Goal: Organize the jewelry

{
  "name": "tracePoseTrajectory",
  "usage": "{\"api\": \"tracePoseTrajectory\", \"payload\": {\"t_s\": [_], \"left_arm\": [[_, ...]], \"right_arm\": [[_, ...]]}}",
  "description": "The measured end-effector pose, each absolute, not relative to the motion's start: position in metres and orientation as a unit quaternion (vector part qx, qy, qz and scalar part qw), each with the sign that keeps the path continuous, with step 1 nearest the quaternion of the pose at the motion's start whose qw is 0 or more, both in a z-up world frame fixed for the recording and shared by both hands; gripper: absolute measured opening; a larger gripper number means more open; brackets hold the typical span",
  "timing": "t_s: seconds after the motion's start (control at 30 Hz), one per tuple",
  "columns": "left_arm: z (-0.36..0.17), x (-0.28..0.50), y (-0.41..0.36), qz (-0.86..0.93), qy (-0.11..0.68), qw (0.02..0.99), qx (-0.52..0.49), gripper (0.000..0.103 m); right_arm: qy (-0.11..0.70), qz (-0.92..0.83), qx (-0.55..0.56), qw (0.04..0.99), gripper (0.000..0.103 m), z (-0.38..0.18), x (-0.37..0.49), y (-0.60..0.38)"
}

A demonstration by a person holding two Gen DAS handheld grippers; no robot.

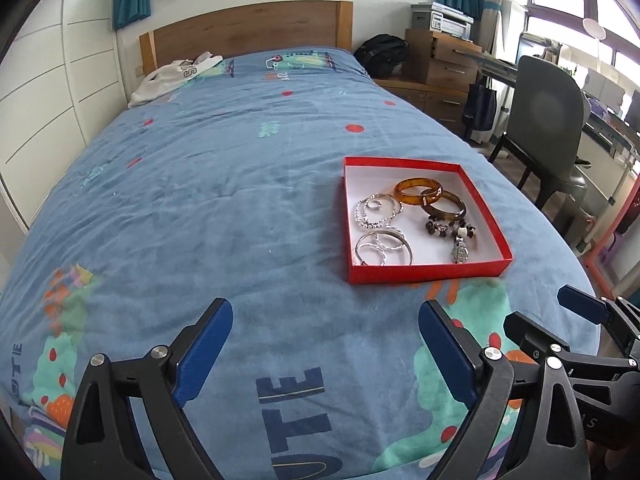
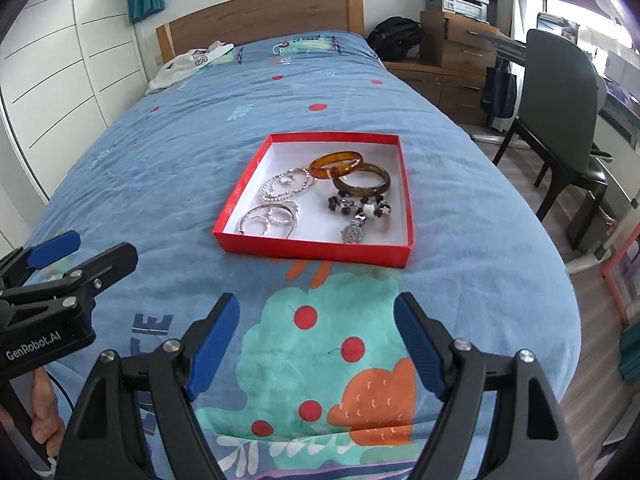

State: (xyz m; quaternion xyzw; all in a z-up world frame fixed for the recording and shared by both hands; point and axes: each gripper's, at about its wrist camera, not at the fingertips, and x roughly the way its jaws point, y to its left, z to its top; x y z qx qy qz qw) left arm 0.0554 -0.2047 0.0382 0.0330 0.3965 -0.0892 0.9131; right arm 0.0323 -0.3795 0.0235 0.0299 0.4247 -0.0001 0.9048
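Ahead of both pairs of jaws, on the blue printed bedcover [image 2: 168,152], lay a shallow red cardboard box [image 2: 312,249] with a white inside. It held an amber-orange glossy bangle [image 2: 336,165] touching a darker brown bangle [image 2: 362,184], silver bead chains [image 2: 286,188], thin silver hoops [image 2: 270,220], a dark beaded bracelet [image 2: 360,206] and a small silver watch [image 2: 352,233]. The left gripper [image 1: 326,348] had its blue-padded jaws wide apart and empty, with the box ahead and to their right. The right gripper [image 2: 318,348] was spread too, holding nothing, the box straight ahead.
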Motion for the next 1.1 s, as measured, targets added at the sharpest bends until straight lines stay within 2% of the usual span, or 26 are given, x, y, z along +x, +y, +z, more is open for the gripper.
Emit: {"api": "tracePoseTrajectory", "payload": {"t_s": [1.1], "left_arm": [[0.016, 0.073, -0.209, -0.097, 0.414, 0.905, 0.021, 0.099]], "right_arm": [[0.437, -0.005, 0.038, 0.899, 0.079, 0.002, 0.053, -0.381]]}}
